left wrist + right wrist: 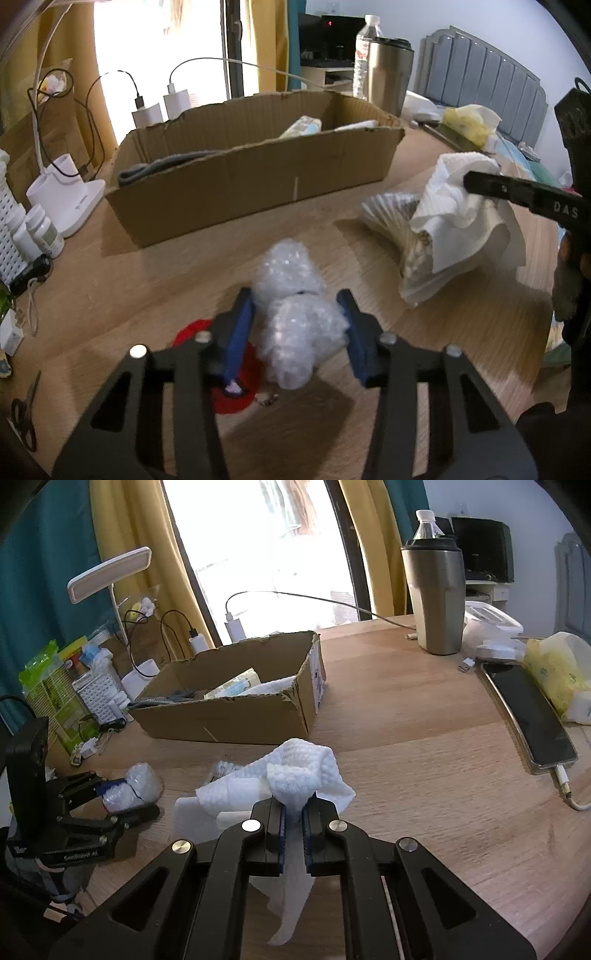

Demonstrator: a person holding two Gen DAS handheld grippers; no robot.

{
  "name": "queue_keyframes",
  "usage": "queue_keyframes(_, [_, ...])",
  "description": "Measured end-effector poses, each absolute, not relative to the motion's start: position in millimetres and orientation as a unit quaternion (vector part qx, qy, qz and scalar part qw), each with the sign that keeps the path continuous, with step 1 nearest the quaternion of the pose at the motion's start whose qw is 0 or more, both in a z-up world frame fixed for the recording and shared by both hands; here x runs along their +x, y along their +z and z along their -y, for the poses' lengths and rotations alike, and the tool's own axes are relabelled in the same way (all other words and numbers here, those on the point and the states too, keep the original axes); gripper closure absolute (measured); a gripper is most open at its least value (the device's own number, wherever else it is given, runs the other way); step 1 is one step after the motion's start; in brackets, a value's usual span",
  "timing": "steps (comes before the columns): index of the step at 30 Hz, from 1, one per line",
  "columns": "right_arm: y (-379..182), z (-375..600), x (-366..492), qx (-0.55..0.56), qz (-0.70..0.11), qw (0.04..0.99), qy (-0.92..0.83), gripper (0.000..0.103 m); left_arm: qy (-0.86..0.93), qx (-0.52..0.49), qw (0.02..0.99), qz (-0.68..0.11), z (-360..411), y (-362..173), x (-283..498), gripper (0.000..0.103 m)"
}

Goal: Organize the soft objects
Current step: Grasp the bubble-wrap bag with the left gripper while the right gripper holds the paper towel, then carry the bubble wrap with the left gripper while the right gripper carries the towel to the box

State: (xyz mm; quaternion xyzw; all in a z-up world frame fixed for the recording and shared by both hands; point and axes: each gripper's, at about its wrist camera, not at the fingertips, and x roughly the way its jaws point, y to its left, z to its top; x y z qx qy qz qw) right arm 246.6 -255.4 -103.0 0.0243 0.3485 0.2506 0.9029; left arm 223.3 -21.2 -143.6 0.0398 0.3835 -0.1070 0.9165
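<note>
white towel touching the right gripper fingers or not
Touching. The right wrist view shows the fingers of the right gripper pinched shut on the white towel, with no gap.

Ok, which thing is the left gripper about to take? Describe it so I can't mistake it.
Start at the long cardboard box on the wooden table; nearer the camera lies a bubble wrap bundle, between the open left gripper fingers. Unlike the white cloth in the right gripper, it is clear and bubbly.

Left gripper (pixel 295 314) jaws apart, straddling bubble wrap wad (pixel 295 314) on bench (pixel 147 295). Red disc (pixel 229 369) under left finger. Right gripper (pixel 476 182) pinches white cloth (pixel 454 206) over a ribbed bag (pixel 391 218). Cardboard box (pixel 255 177) behind.
</note>
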Motion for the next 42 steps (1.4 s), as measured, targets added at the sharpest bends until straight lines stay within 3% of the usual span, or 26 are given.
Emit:
queue_keyframes(6, [-93.9, 256.8, 241.5, 0.020, -0.336, 0.908, 0.249, 0.095, -0.116, 0.028, 0.918, -0.379, 19.3, -139.8, 221.0, 0.063])
queue_keyframes(42, [-14.6, 197.7, 237.6, -0.040, -0.269, 0.924, 0.269, 0.095, -0.133, -0.070, 0.947, -0.285, -45.0, -73.8, 206.3, 0.063])
